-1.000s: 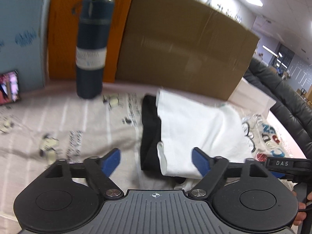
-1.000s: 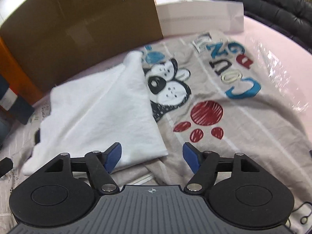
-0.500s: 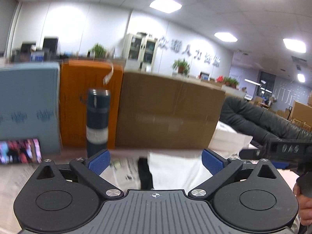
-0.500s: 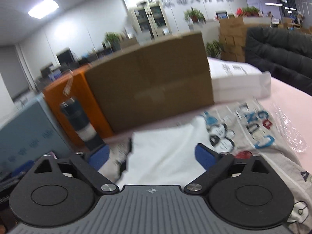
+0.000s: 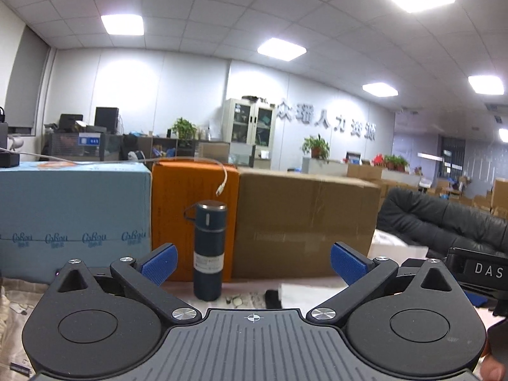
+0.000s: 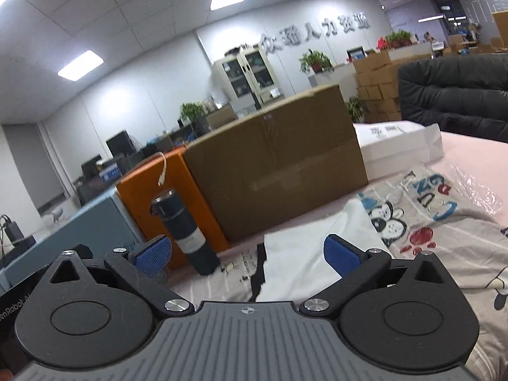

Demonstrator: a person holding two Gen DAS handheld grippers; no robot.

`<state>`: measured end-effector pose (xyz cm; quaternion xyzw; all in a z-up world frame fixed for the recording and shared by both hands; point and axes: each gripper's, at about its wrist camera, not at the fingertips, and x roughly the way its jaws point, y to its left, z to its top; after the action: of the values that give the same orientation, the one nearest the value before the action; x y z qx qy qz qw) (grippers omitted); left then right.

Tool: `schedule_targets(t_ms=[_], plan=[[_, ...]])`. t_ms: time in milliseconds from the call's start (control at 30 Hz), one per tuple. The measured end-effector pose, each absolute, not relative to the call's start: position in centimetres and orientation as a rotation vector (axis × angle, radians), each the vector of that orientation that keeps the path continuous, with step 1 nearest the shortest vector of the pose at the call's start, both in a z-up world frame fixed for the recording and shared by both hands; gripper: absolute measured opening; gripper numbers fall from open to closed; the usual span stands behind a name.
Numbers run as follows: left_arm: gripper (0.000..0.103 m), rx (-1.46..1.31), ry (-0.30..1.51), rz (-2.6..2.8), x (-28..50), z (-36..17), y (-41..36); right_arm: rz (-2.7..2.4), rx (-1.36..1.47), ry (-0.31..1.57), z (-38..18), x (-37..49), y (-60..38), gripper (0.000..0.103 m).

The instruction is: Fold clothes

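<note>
A folded white garment [image 6: 304, 257] lies on the printed sheet [image 6: 444, 241], with a black garment [image 6: 258, 277] showing along its left edge. In the left wrist view only a strip of the white garment [image 5: 301, 292] and the black garment [image 5: 271, 297] shows above the gripper body. My left gripper [image 5: 254, 263] is open and raised, pointing near level toward the boxes, nothing between its blue pads. My right gripper [image 6: 247, 252] is open too, held above the clothes and empty.
A dark blue flask [image 5: 208, 250] stands before an orange box [image 5: 177, 216], between a blue box [image 5: 73, 212] and a brown carton [image 5: 304, 225]. A white box [image 6: 400, 147] and clear plastic wrap [image 6: 476, 190] lie at right. A black sofa [image 6: 454, 95] is behind.
Both grippers rose and tilted up from the clothes, so the views now show the room. Their jaws opened wider. The folded garments stayed on the sheet.
</note>
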<state>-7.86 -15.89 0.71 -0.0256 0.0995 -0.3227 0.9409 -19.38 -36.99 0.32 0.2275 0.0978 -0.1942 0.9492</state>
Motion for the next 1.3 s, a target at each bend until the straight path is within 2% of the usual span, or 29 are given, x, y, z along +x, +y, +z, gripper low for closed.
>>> schedule_targets(t_ms=[433,1300], plan=[[0.103,-0.046,0.204,-0.624,-9.3,-0.3,-17.0,-0.573,0.339,0.010,0.5,-20.0,-39.0,0.103],[0.103,-0.062,0.229,-0.662,-8.5,0.2,-17.0,-0.605,0.406,0.065,-0.4,-19.3,-40.3,0.103]])
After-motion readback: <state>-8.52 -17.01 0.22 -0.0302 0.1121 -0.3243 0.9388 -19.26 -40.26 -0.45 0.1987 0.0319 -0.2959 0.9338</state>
